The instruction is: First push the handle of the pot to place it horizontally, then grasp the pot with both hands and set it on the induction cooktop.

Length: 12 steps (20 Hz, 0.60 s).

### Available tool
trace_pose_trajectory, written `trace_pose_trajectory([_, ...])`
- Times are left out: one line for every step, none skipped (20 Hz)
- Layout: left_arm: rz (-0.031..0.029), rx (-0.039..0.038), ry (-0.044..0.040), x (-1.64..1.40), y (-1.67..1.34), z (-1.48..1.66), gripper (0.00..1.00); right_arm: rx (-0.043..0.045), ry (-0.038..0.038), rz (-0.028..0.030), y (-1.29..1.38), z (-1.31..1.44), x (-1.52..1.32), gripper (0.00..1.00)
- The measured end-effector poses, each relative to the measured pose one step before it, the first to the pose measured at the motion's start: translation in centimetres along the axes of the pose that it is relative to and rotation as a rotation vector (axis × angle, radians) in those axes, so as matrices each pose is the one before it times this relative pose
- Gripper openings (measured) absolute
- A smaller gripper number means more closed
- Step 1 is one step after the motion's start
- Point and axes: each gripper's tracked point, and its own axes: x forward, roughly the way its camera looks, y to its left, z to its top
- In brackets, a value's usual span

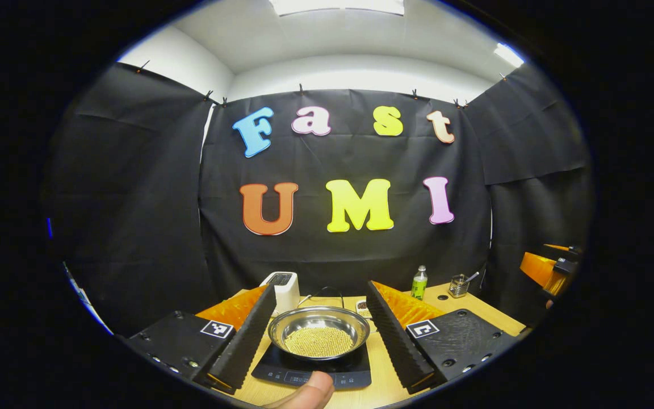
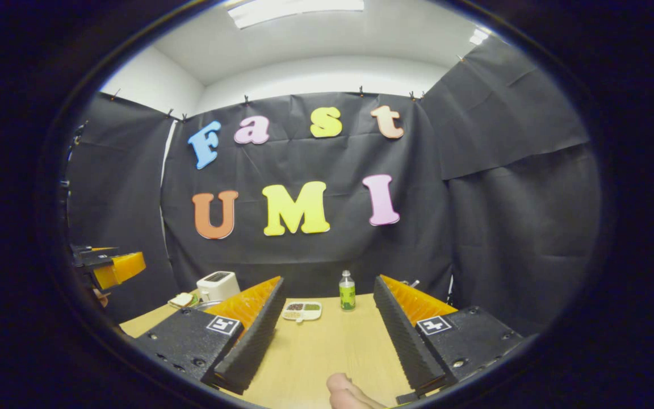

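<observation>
My left gripper [image 1: 321, 335] hangs wide open and empty, framing the pot [image 1: 319, 332] on the induction cooktop [image 1: 313, 372]; my right gripper [image 2: 327, 335], equally spread, holds nothing over bare table [image 2: 327, 346].

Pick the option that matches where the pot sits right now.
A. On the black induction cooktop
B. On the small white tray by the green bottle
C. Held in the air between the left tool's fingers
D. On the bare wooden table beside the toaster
A: in the left gripper view the pot rests on the black induction cooktop, ahead of the open left tool.
</observation>
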Motion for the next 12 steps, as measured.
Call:
trace_pose_trajectory([0.00555,0.00036,-0.00881,-0.810,-0.359,0.116,0.95,0.00175,0.00098,-0.00043,-0.335,0.300,-0.408,0.96])
trace_pose_trajectory([-0.01541,0.00562,-0.00917,-0.823,-0.750,0.133,0.94,0.00765,0.00265,-0.00726,-0.479,0.096,-0.523,0.96])
trace_pose_trajectory([-0.02082,0.00330,-0.00549,-0.740,-0.942,0.022,0.95,-0.00055,-0.00118,-0.00533,-0.527,0.088,-0.399,0.97])
trace_pose_trajectory([-0.01912,-0.00276,0.00190,-0.665,-0.605,-0.230,0.95,-0.01035,-0.00391,-0.00666,-0.555,0.089,-0.401,0.99])
trace_pose_trajectory([-0.02967,0.00604,0.00294,-0.454,-0.757,0.063,0.95,-0.01206,-0.00930,-0.00420,-0.649,0.065,-0.361,0.96])
trace_pose_trajectory([-0.01471,0.00928,0.00145,-0.353,-0.280,0.134,0.95,-0.00073,-0.01912,-0.00212,-0.535,0.363,-0.413,0.99])
trace_pose_trajectory([0.00916,0.00522,-0.00297,-0.194,0.266,0.196,0.95,-0.00239,-0.00721,-0.00993,-0.687,0.118,-0.239,0.98])
trace_pose_trajectory([0.01439,0.00450,-0.00326,-0.045,0.444,0.140,0.96,-0.01429,-0.00069,-0.01544,-0.919,-0.115,-0.437,0.96])
trace_pose_trajectory([0.01025,-0.00064,-0.00288,-0.247,0.182,0.001,0.96,-0.01485,-0.00666,-0.01984,-1.042,0.094,-0.472,0.96])
trace_pose_trajectory([0.00842,-0.00378,-0.00054,-0.097,0.135,-0.056,0.96,-0.00541,-0.01768,-0.02523,-0.840,0.466,-0.297,0.96])
trace_pose_trajectory([0.00589,-0.00611,0.00136,-0.072,0.030,-0.121,0.96,-0.00783,-0.01153,-0.01885,-0.448,0.295,-0.147,0.95])
trace_pose_trajectory([0.00596,-0.00642,-0.00362,0.041,0.114,0.007,0.96,-0.00236,-0.00542,-0.01061,-0.270,0.115,-0.319,0.96])
